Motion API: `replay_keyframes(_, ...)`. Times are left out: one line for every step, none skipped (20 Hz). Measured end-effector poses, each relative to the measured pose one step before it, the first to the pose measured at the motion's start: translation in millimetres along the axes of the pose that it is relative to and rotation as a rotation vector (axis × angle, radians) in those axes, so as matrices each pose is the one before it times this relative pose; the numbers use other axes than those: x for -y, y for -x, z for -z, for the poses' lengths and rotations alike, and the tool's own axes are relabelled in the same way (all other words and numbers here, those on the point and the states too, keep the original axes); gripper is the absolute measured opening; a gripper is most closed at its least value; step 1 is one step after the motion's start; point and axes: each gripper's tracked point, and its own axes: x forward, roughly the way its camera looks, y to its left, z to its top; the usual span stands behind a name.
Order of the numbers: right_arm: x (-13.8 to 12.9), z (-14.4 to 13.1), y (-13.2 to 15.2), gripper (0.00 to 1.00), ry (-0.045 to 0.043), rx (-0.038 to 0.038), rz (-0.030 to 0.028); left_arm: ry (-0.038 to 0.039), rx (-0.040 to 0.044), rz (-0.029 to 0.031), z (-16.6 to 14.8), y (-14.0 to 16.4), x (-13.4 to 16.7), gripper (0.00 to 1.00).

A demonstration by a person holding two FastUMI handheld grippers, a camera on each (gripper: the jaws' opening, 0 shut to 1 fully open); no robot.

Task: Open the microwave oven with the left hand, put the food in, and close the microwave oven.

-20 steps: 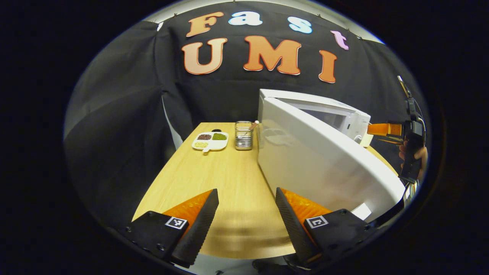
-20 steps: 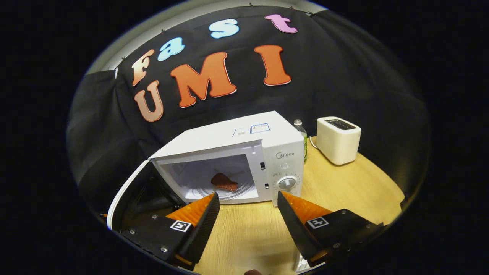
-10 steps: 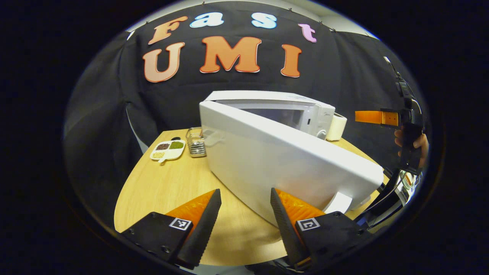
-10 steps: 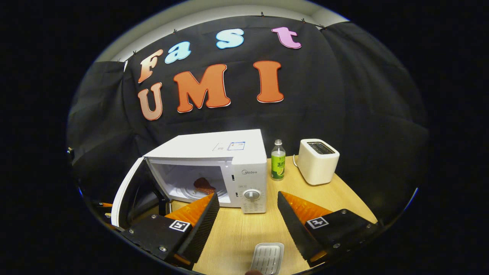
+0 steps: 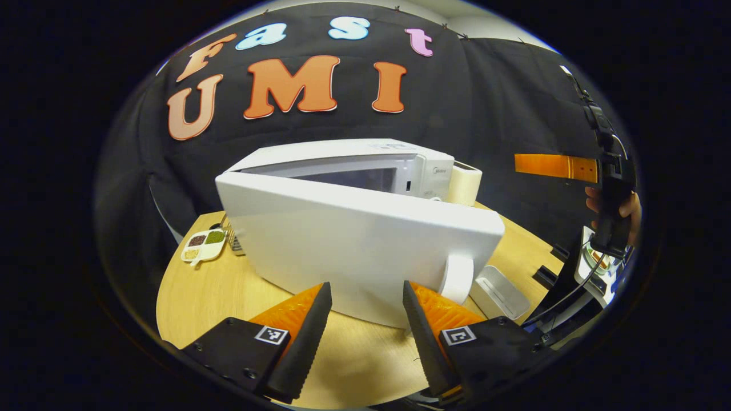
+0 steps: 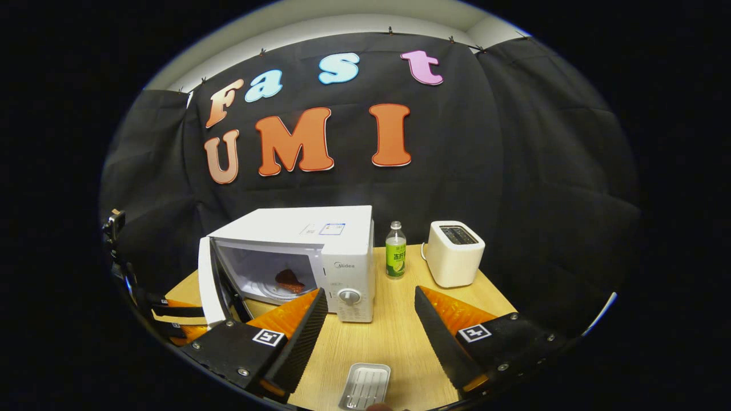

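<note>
While the left claw (image 5: 364, 319) gapes, microwave door (image 5: 354, 251) half-open just ahead, food (image 6: 289, 281) inside

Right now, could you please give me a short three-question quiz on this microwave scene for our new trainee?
1. True or false: the food lies inside the microwave.
2. What stands between the microwave and the toaster? A) bottle B) cup C) bowl
3. Fill in: the door is partly ____.

Key:
1. True.
2. A, the bottle.
3. Open; the left hand-held gripper sits just before its outer face, fingers apart.
</note>
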Motion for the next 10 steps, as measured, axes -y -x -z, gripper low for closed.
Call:
replay_keyframes(3.59,0.04,2.56,0.95,0.00376,0.00039,0.00298,-0.00232,0.00844,-0.00351,-5.01,-4.30,3.17,0.70)
replay_keyframes(3.44,-0.70,2.27,0.95,0.00327,0.00195,0.00147,-0.00411,-0.00973,-0.00721,0.03,-8.47,2.51,0.56)
replay_keyframes(3.12,-0.59,2.98,0.95,0.00397,0.00185,0.00353,0.00452,-0.01466,0.00667,1.30,-8.05,5.74,0.43)
replay_keyframes(4.98,-0.94,1.68,0.95,0.00433,0.00282,0.00615,0.00485,-0.01199,0.01386,0.13,-7.17,6.97,0.40)
replay_keyframes(3.36,-0.79,2.11,0.95,0.00262,0.00194,0.00362,-0.00572,0.00371,-0.02525,-3.19,-8.01,-2.72,0.43)
replay_keyframes(3.75,-1.12,2.47,0.95,0.00354,0.00344,0.00627,0.00072,-0.00423,-0.01071,-3.00,-7.10,-0.81,0.28)
replay_keyframes(3.71,-1.62,1.31,0.95,0.00208,0.00511,0.00549,0.00862,-0.01151,0.00252,-1.49,-4.61,2.99,0.12)
replay_keyframes(3.42,-1.04,1.61,0.95,0.00241,0.00271,0.00647,0.01175,-0.00502,0.01846,-1.49,-7.90,8.62,0.11)
replay_keyframes(3.80,-0.64,0.01,0.95,0.00097,0.00330,0.00603,-0.00232,-0.00185,-0.02235,-2.21,-5.72,-2.65,0.11)
replay_keyframes(3.18,-0.66,1.10,0.95,-0.00066,0.00199,0.00385,-0.00470,0.00155,0.00052,-3.14,-5.99,-2.44,0.09)
